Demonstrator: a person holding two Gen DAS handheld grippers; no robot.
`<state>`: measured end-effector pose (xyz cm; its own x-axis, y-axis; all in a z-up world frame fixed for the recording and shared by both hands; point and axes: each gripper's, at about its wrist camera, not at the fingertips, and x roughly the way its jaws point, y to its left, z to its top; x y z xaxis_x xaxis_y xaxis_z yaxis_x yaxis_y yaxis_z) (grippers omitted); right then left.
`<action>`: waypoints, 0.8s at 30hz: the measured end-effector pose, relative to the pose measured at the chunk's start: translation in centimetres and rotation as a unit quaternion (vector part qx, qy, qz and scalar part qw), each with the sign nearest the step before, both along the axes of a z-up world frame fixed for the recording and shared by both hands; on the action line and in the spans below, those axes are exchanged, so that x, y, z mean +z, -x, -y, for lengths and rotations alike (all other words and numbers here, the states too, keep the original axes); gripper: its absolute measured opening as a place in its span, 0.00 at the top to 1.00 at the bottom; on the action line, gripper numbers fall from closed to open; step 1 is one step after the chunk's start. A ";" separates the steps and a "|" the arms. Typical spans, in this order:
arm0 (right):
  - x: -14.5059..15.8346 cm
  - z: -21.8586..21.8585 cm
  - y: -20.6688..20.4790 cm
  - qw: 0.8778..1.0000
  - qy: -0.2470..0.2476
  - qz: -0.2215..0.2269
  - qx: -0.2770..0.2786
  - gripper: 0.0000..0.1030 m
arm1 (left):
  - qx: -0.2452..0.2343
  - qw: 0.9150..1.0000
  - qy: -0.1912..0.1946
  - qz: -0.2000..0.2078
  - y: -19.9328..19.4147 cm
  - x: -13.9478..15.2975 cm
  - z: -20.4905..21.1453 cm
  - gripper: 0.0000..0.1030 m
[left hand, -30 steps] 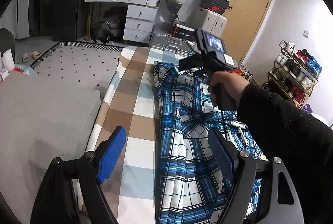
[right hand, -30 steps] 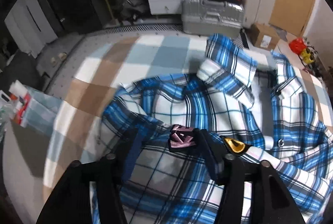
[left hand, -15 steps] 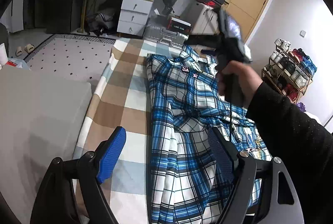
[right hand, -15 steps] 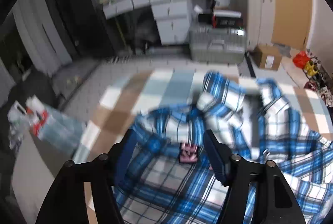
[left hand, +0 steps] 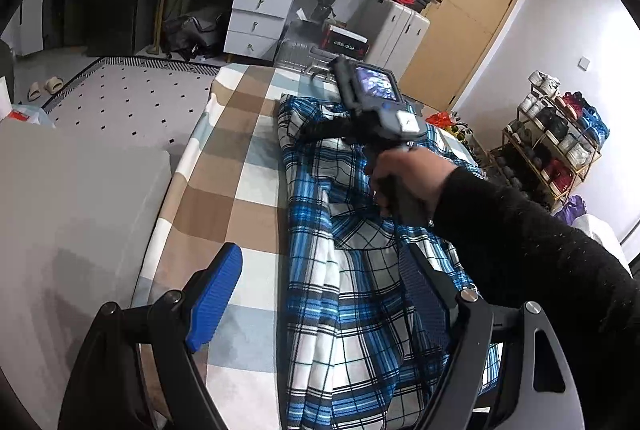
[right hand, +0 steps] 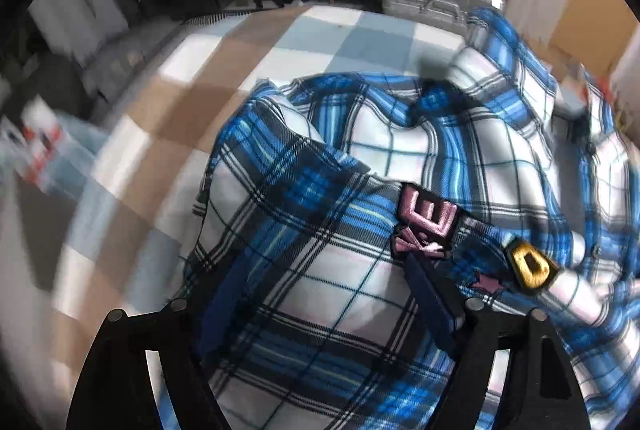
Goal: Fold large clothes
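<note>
A blue, white and black plaid shirt (left hand: 344, 270) lies lengthwise on the checked bedsheet (left hand: 240, 166). My left gripper (left hand: 320, 270) hovers open above its lower part, one blue pad (left hand: 216, 290) over the sheet and the other over the cloth. A hand in a black sleeve (left hand: 520, 242) holds my right gripper (left hand: 316, 128) near the collar end. In the right wrist view my right gripper (right hand: 324, 270) sits low over the shirt (right hand: 320, 230), jaws opening, flat cloth between the fingers and not pinched. A pink patch (right hand: 428, 226) and a yellow patch (right hand: 528, 266) lie by its right finger.
A grey padded surface (left hand: 80, 210) runs along the bed's left side. Beyond the bed's far end stand a silver suitcase (left hand: 300, 54), a white drawer desk (left hand: 256, 10) and a wooden door (left hand: 468, 18). A shoe rack (left hand: 560, 134) is at the right.
The right gripper swung up and came back down low over the shirt near the patches, its fingers spreading wider and letting go of the bunched cloth. The left gripper stayed put.
</note>
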<state>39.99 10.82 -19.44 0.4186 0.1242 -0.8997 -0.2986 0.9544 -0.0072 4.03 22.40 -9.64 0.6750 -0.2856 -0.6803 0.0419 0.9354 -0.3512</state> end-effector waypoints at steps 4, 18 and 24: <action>0.8 -1.5 -0.3 0.999 0.037 0.013 0.002 0.33 | 0.007 1.000 0.004 -0.003 0.0 0.0 -0.4 0.25; 2.0 -2.7 -3.0 0.998 0.027 -0.048 0.001 0.86 | 0.005 0.999 -0.037 -0.001 -0.1 -0.3 0.5 0.25; 7.8 5.9 2.1 0.997 0.033 0.070 0.003 0.48 | 0.000 1.000 -0.007 -0.001 0.4 0.1 0.6 0.25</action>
<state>37.94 4.96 -11.60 0.5406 0.0684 -0.8385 -0.2951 0.9488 -0.1129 3.58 21.79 -9.56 0.6733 -0.2761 -0.6858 0.0407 0.9401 -0.3385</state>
